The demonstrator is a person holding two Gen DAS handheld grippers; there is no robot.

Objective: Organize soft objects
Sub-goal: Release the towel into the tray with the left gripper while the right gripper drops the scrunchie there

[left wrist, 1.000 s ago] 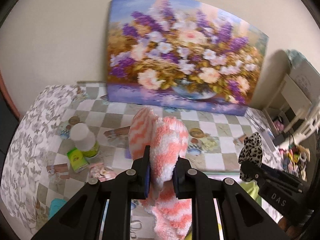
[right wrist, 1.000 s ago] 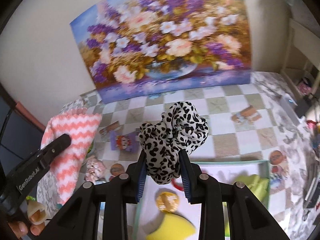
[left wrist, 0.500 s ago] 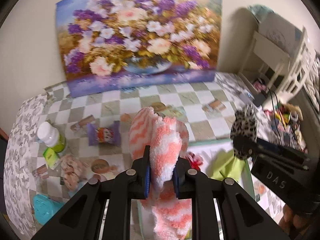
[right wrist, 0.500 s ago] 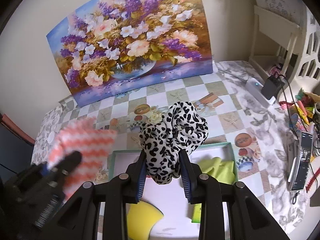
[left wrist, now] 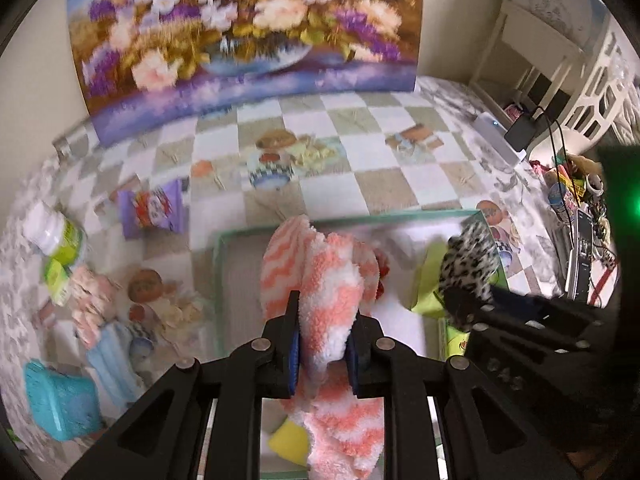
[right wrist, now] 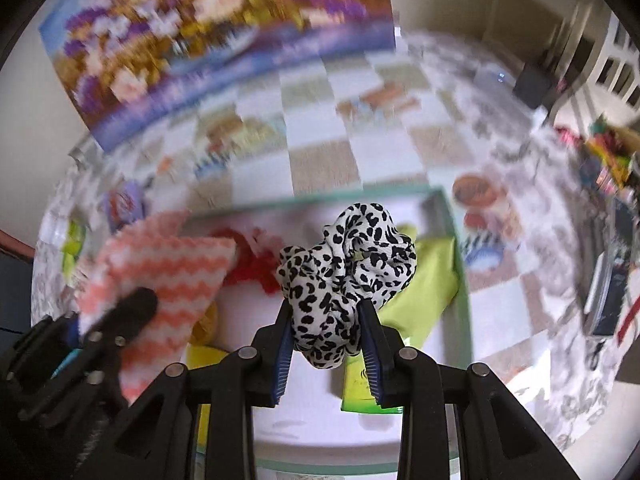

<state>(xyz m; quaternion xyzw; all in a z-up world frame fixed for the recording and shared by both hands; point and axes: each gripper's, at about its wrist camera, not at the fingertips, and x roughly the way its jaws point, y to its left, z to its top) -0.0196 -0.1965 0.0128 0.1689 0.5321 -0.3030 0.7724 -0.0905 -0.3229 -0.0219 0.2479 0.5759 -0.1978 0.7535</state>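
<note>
My left gripper [left wrist: 323,320] is shut on a fluffy pink-and-white zigzag sock [left wrist: 320,276], which hangs above the left half of a white tray with a green rim [left wrist: 256,231]. In the right wrist view that sock [right wrist: 168,272] shows at the left. My right gripper [right wrist: 327,322] is shut on a black-and-white leopard-print scrunchie [right wrist: 348,256] above the tray's [right wrist: 448,216] right half. The left wrist view shows the scrunchie [left wrist: 470,260] at the right. Inside the tray lie a lime green cloth [right wrist: 424,276], a red item [right wrist: 252,264] and a yellow sponge [left wrist: 290,444].
On the checked tablecloth left of the tray are a purple snack packet [left wrist: 154,210], a white-capped green bottle [left wrist: 56,236], a pink wrapped item [left wrist: 90,300] and a teal sponge [left wrist: 60,404]. A flower painting [left wrist: 244,28] leans on the wall behind. Clutter and cables lie at the right edge [left wrist: 580,216].
Both grippers have sunk and tipped downward over the tray, each still holding its item. The tray and its contents now fill more of both views.
</note>
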